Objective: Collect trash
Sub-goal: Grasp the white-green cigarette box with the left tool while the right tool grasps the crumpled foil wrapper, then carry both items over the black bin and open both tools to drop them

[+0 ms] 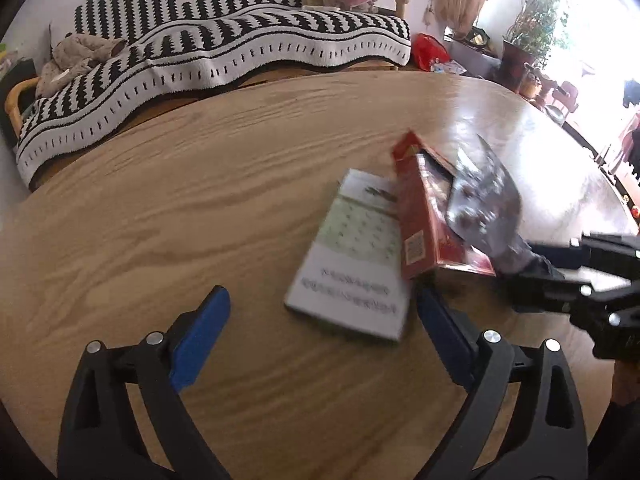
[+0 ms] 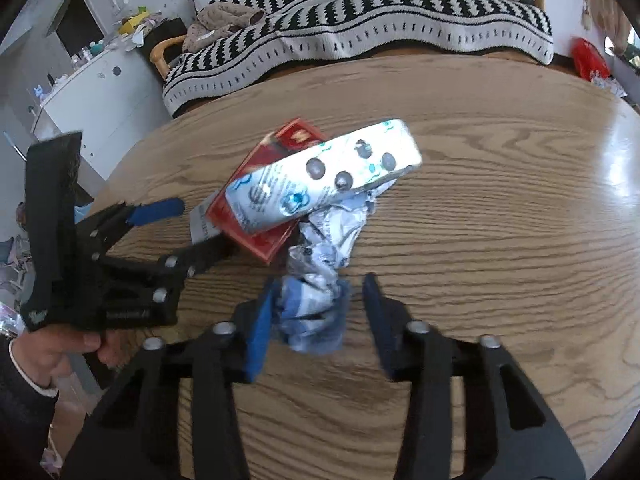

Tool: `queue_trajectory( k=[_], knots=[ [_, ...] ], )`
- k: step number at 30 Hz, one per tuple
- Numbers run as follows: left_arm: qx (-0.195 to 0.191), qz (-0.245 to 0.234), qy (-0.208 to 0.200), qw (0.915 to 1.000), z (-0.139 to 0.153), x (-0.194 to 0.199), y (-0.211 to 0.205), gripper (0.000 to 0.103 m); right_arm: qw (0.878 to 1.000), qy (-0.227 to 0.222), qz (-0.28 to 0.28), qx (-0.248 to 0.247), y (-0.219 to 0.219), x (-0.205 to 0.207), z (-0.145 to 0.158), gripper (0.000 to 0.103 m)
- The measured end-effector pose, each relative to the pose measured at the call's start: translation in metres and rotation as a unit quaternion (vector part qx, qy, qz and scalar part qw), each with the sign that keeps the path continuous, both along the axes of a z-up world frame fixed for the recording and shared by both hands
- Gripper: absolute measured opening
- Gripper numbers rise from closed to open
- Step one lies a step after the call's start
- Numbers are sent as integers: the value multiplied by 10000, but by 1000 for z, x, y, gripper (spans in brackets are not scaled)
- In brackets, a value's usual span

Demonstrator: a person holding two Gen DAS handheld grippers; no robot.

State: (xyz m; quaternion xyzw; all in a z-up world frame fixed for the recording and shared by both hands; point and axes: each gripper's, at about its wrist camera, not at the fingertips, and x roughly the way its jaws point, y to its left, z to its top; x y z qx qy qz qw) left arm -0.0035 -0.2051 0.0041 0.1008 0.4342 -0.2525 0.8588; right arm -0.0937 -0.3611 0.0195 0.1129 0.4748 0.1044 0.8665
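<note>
You are working over a wooden bench (image 1: 168, 208) with trash gathered near the middle of both views. In the left wrist view, your left gripper (image 1: 320, 320) is standing with its jaws wide, clasping nothing; a white and green box (image 1: 352, 256) is lying flat on the bench between the two blue pads, its near corner just beside the right-hand pad. A red box (image 1: 420, 220) is leaning against the white one's far right edge, and a silvery wrapper (image 1: 484, 204) is draped over the red box toward the right of the frame.

In the right wrist view, your right gripper (image 2: 318, 312) is sitting with its jaws narrowed around the crumpled tail of the wrapper (image 2: 320, 300); the left-hand pad is touching the foil, while a gap is showing on the other side, so the grip is not closed. The foil's flat end, dotted with dark spots, is rising over the red box (image 2: 256, 232) in the centre. Your hand (image 2: 60, 356) is gripping the left gripper's handle at lower left.

A striped blanket (image 1: 240, 44) is covering the sofa across the top.
</note>
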Motion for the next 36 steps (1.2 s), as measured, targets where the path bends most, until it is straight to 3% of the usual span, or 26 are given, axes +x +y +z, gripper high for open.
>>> queue_trajectory(
  k=[5,6,7,8,12,20,26,31,36],
  knots=[
    [-48,-253,8,9997,0,10,-9,91,9997,-70,112,-214,-1,-9,4,25],
    [-23,-331,-16,9994,0,9,-12,86,9997,-66,95,-203,-5,-12,5,25],
    [27,-404,-92,9991,1,6,-16,69,9997,-76,64,-209,-11,-16,7,25],
    [82,-461,-187,9987,3,2,-20,63,9997,-104,30,-234,-16,-21,9,25],
    [126,-359,-176,9991,4,-9,-17,58,9992,-155,-83,-363,-35,-40,17,24],
    [-41,287,-272,9992,28,-41,25,57,9981,-363,-160,-468,-62,-79,39,24],
    [66,333,-414,9986,46,-73,23,57,9970,-552,-210,-492,-76,-101,57,24],
    [40,111,-530,9985,64,-99,-12,57,9950,-724,-471,-497,-99,-126,72,24],
    [-48,-340,-605,9976,77,-127,-78,57,9901,-877,-927,-578,-146,-167,87,24]
  ],
)
